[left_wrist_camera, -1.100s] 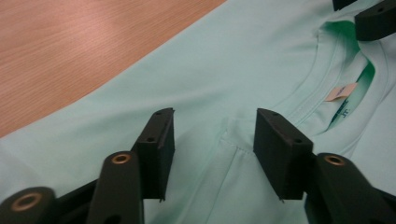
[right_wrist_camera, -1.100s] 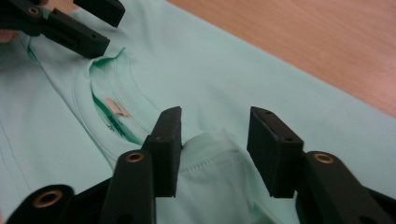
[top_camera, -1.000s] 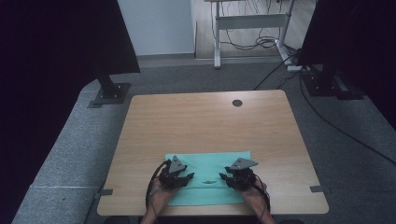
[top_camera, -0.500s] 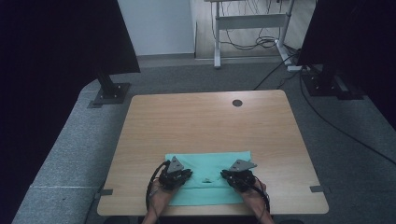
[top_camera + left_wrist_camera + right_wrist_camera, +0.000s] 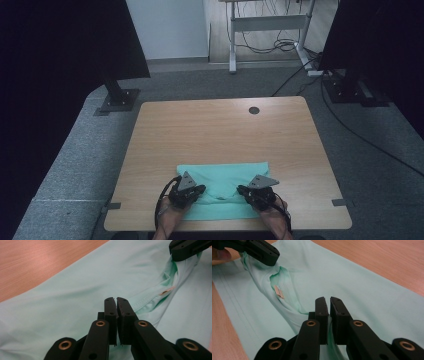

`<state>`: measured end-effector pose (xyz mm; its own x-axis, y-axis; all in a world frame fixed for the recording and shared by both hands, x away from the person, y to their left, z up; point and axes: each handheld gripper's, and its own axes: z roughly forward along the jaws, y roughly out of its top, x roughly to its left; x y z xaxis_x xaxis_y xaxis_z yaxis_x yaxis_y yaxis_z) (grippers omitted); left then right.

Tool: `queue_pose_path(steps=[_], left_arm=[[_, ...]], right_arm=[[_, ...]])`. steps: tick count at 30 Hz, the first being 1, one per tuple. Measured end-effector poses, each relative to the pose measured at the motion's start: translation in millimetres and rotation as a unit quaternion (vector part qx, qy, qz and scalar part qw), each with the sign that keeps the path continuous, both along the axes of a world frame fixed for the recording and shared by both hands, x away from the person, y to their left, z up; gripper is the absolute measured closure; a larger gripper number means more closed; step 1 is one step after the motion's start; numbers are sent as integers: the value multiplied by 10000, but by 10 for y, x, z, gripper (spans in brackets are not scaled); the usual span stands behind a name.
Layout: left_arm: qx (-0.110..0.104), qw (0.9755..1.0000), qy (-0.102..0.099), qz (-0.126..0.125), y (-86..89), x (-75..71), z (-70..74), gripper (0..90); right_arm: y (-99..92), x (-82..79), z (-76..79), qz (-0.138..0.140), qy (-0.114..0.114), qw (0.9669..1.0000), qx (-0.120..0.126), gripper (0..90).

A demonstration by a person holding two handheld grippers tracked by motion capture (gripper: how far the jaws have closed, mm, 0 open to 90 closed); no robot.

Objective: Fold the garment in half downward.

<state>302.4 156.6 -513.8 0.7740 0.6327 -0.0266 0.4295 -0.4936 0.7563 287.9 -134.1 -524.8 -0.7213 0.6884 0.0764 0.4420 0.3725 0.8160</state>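
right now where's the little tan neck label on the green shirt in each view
High view: too small to tell; the collar dip sits between the claws on the green shirt.
Left gripper view: neck label right of centre, under the other claw.
Right gripper view: label left of centre.
Shared landmark: the collar.

Label (image 5: 278,292) print too small

high: overhead, facing forward-down, far | gripper views: close, perhaps angled inward — share shirt (image 5: 75,290)
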Motion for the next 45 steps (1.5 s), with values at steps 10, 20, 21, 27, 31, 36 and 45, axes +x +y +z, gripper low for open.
queue_pose_path(steps=[10, 20, 21, 27, 31, 36, 45], left_arm=[[-169, 9998, 18, 37, 99, -249, 5, 869], [-180, 9998, -20, 13, 133, -403, -6, 865], [-182, 9998, -7, 17, 137, -419, -10, 864], [-204, 9998, 82, 25, 190, -531, -32, 841], [-245, 9997, 37, 69, 234, -584, 20, 806], [-354, 9992, -160, 127, 257, -568, 171, 777], [-208, 9995, 43, 254, 130, -260, 5, 695]], right_arm=[[-50, -209, -22, -23, -15, 10000, 75, 820], [-63, -370, -35, 14, -18, 9999, 154, 795], [-71, -385, -37, 13, -22, 9999, 164, 789], [-130, -485, -30, 1, -7, 9998, 217, 764], [-180, -545, 4, -43, -48, 9996, 282, 748], [-250, -547, 91, -121, -144, 9992, 355, 732], [-188, -278, -16, -303, 26, 9993, 209, 647]])
